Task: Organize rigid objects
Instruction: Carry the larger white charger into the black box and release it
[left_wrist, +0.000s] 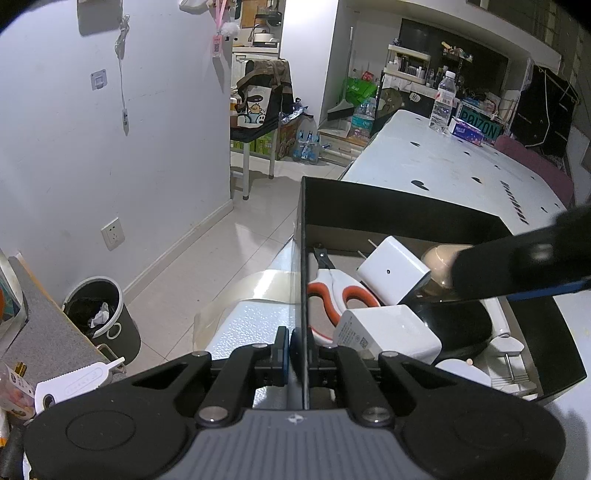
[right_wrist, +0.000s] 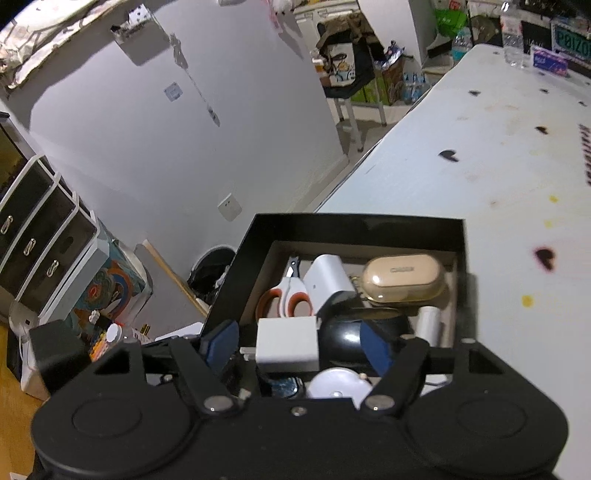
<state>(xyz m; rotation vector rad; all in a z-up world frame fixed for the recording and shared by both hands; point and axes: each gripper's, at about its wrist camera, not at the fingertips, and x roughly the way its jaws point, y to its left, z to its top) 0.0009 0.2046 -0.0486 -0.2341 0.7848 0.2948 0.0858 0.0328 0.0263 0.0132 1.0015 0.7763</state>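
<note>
A black box (left_wrist: 402, 206) (right_wrist: 354, 225) stands at the near left corner of the white table (left_wrist: 461, 162) (right_wrist: 480, 147). My left gripper (left_wrist: 291, 350) is shut on the box's left wall. The box holds orange-handled scissors (left_wrist: 332, 295) (right_wrist: 284, 295), two white chargers (left_wrist: 395, 271) (left_wrist: 388, 332) (right_wrist: 288, 343) (right_wrist: 328, 277), a beige case (right_wrist: 402, 277) and a black round object (left_wrist: 461, 325) (right_wrist: 347, 336). My right gripper (right_wrist: 299, 347) is open just above the box's near end; it shows as a dark blur in the left wrist view (left_wrist: 517, 266).
A water bottle (left_wrist: 443, 101) and a tissue pack (left_wrist: 467, 131) stand at the table's far end. A dark waste bin (left_wrist: 99, 314) sits on the floor by the wall. A white drawer unit (right_wrist: 40, 229) stands at left. A tape roll (left_wrist: 243, 295) lies left of the box.
</note>
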